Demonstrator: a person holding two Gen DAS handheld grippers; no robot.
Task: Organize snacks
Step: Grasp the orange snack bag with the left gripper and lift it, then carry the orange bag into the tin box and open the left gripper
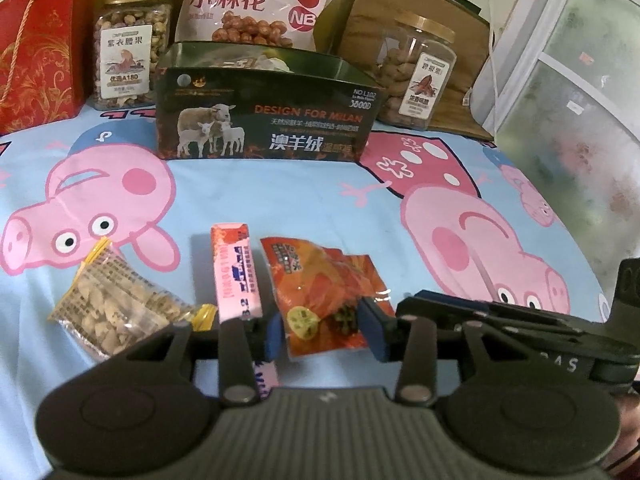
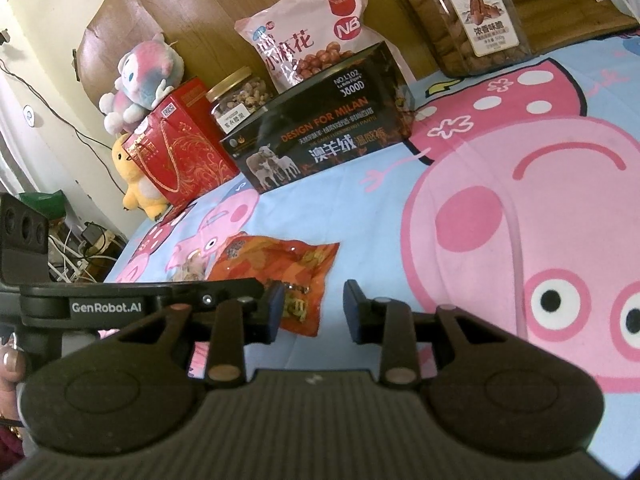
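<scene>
The left tool is seen low over a bed sheet printed with pink cartoon pigs. Its blue pads are spread partly apart, one at each side of the near end of an orange snack packet; whether the pads touch the packet cannot be told, and no grip is shown. The right tool is held open with nothing between its fingers, its left pad just beside the same orange packet.

The orange packet is crinkled and glossy, with a yellow round mark near its lower end, and lies flat on the sheet. Just to its left a slim pink bar is laid lengthwise, and further left a clear bag of pale nuts is seen. The near ends of the bar and the nut bag are hidden behind the left tool's body.

Well behind them a dark open box printed with sheep stands on the sheet. Its contents are hard to make out. Behind it a pink snack bag is propped, cut off at the top edge.
</scene>
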